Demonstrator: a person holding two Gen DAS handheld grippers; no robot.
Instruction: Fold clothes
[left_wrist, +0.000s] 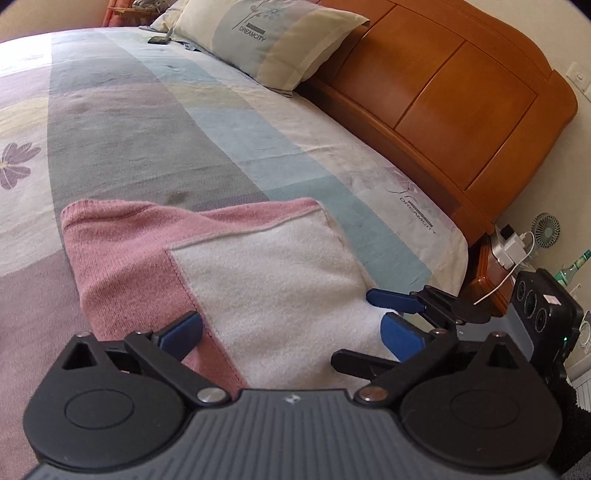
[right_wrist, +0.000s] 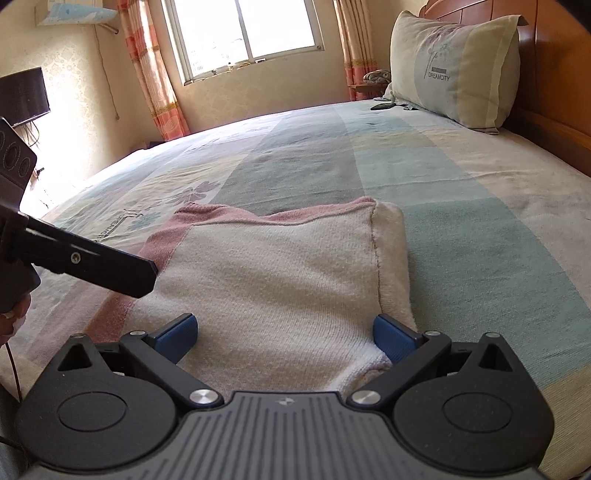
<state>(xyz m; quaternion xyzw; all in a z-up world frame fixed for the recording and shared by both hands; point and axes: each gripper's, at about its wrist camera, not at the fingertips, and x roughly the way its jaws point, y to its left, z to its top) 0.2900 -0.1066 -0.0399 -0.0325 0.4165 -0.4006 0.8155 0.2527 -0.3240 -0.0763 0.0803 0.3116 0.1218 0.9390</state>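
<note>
On the bed (left_wrist: 155, 140), a folded sweater (left_wrist: 258, 266) lies at six o'clock.
Left view: left gripper (left_wrist: 291, 334) jaws spread over it, pinching nothing. Right view: right gripper (right_wrist: 286, 334) jaws spread likewise above the sweater's near edge; pillow (right_wrist: 454, 70) at one o'clock.

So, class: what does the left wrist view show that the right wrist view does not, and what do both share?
Only the left wrist view: a small fan and charger plugs past the bed's corner. Only the right wrist view: the window, curtains and a dark screen. Both: the folded pink and white sweater, the pillow, and the open left gripper and right gripper.
</note>
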